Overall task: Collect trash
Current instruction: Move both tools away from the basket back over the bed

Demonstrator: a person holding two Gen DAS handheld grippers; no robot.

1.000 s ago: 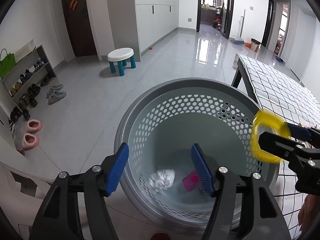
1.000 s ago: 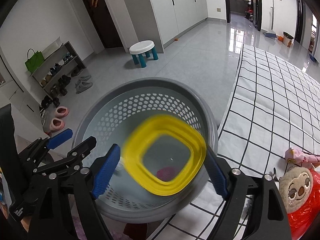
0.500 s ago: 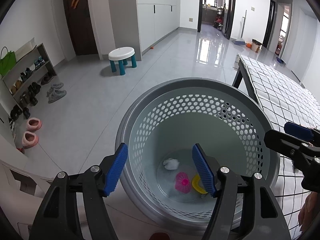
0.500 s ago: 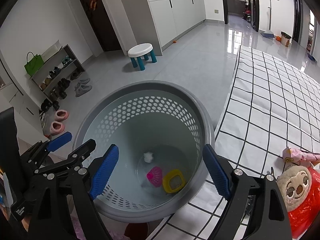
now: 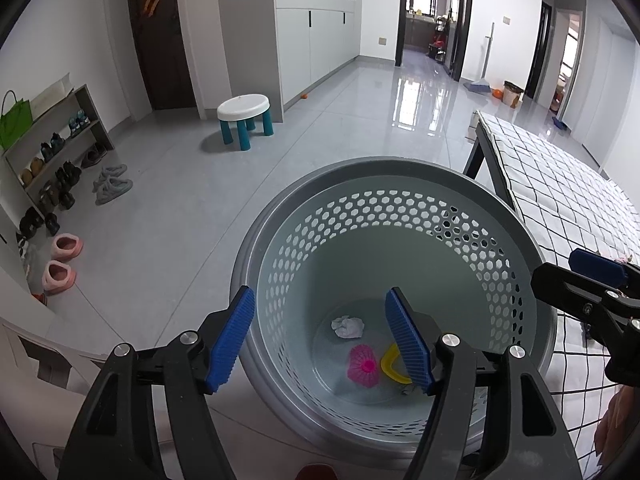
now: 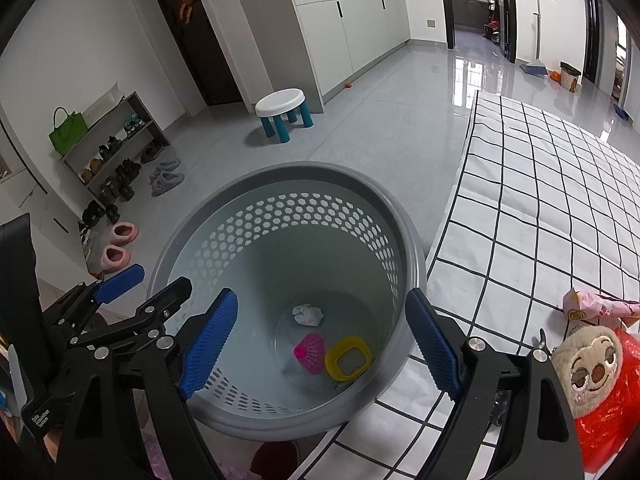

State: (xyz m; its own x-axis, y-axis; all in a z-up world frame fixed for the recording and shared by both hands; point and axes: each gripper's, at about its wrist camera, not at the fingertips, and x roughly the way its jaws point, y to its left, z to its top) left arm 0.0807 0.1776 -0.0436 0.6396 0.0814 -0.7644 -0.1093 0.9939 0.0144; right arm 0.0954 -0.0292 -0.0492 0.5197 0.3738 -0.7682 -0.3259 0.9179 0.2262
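Both grippers hang over the grey perforated basket (image 6: 280, 200), tilted down toward its inside. The basket stands on the floor, just beside the table w/ the black-and-white checked cloth (image 6: 540, 200).

Right gripper (image 6: 322, 344): over the basket's table side, jaws wide apart, nothing btwn the blue pads. Left gripper (image 5: 320, 336): over the opposite side, jaws also apart and empty; one pad sits outside the rim, the other over the interior. In the right wrist view the left gripper shows at lower left; a small white label on its body has print too small to read.

Trash lies at the basket bottom: yellow rounded-square ring (image 6: 347, 358), touching a pink ribbed piece (image 6: 310, 352) beside it, and a crumpled white paper wad (image 6: 307, 315) a bit apart, toward the far wall.

On the cloth, right edge: a plush toy (image 6: 588, 368) against red shiny wrap, w/ a pink snack packet (image 6: 596, 308) behind it; the packet's yellow logo isn't legible.
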